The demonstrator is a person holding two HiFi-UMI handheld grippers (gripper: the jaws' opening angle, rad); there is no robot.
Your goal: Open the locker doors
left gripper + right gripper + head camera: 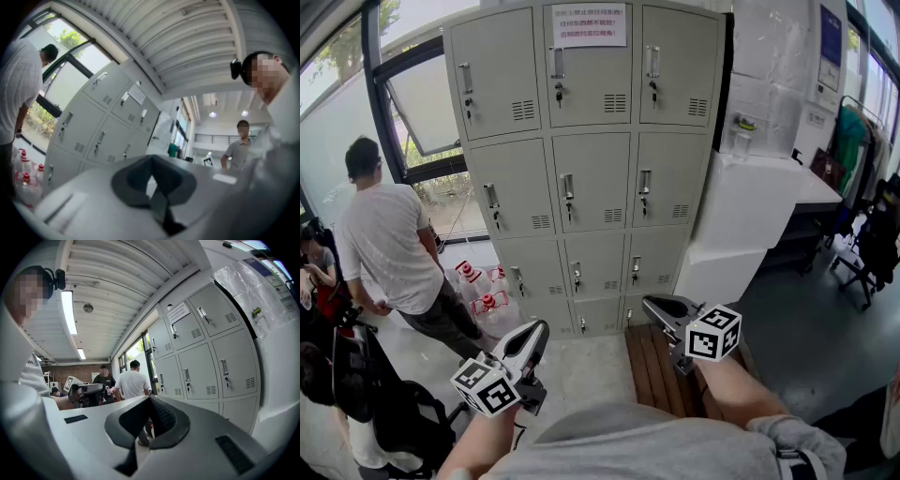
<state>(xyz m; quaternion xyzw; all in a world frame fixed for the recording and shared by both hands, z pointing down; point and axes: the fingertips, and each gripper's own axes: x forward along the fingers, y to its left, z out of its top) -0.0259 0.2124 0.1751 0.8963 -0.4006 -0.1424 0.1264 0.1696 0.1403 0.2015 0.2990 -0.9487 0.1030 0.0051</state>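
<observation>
While the left gripper (pixel 532 337) and the right gripper (pixel 657 307) each hold their jaws pressed together on nothing, the grey lockers (pixel 591 178) stand ahead of both, well apart, every visible door closed.

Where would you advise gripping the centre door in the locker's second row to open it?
Probably its vertical metal handle by the door's left edge, from the front, jaws straddling it: it stands proud of that flat door, above the key.

The lockers (pixel 581 159) stand ahead, a person (pixel 389 244) to their left, bottles (pixel 485 302) at their foot, a bench (pixel 659 373) before them.
</observation>
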